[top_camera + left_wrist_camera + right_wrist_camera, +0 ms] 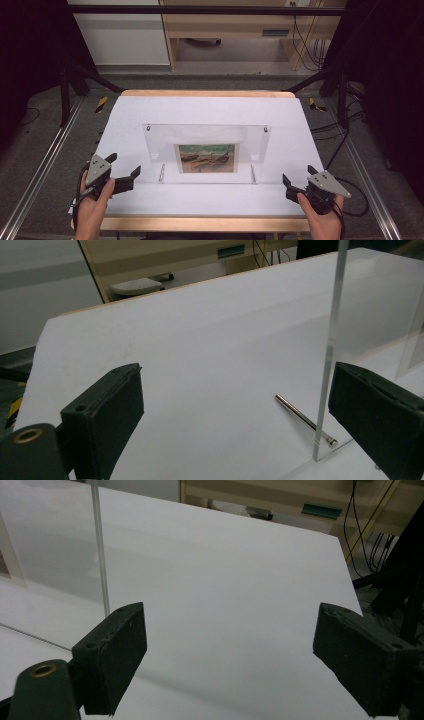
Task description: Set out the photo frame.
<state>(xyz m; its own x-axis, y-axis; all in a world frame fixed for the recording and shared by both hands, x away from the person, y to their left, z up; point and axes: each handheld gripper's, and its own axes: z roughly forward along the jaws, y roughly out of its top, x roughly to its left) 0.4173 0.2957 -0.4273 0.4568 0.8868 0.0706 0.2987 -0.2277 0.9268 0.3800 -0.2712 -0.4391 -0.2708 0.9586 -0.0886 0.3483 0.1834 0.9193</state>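
Acrylic frame (205,145) upright mid-table, between left hand-held gripper (123,171) and right hand-held gripper (298,180).

Clear acrylic frame (205,150) holding a green-and-brown painted picture (207,158) with a cream border; white bench (210,107), pale wood edge; silver pins (305,420); black-jawed hand-held grippers.

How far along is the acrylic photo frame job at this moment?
Done: the picture sits behind the clear acrylic frame, two top screws in. In hand: nothing; left hand-held gripper and right hand-held gripper hang open beside it. Left: two metal pins lie loose at its foot.
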